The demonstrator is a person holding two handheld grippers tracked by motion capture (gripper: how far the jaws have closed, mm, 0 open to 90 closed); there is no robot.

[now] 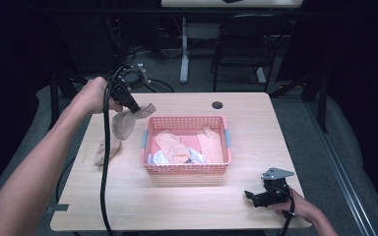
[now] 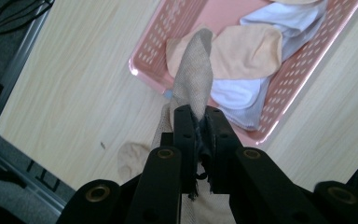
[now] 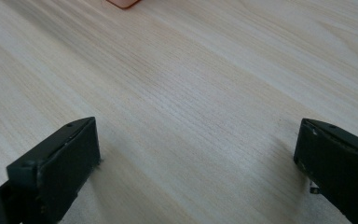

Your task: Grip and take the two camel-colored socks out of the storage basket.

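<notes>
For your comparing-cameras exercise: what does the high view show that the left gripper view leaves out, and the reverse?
The high view alone gives the open right gripper resting on the pale wooden table, and the person's forearms. The left gripper view alone gives the left gripper's jaws pinching the weave of the hanging beige sock up close. Both share the pink perforated plastic basket holding peach and white socks.

Pale wooden table point(image 1: 187, 201) with a pink perforated basket point(image 1: 187, 168) near its middle, holding peach and white socks; left gripper point(image 1: 134, 107) raised beyond the basket's far left corner, jaws closed on a beige sock point(image 1: 123, 123) hanging down toward the table; second beige sock point(image 1: 106, 150) lying left of the basket; right gripper point(image 1: 251, 195) resting low at the near right edge, well apart from the basket; black chair point(image 1: 246, 39) behind.
</notes>
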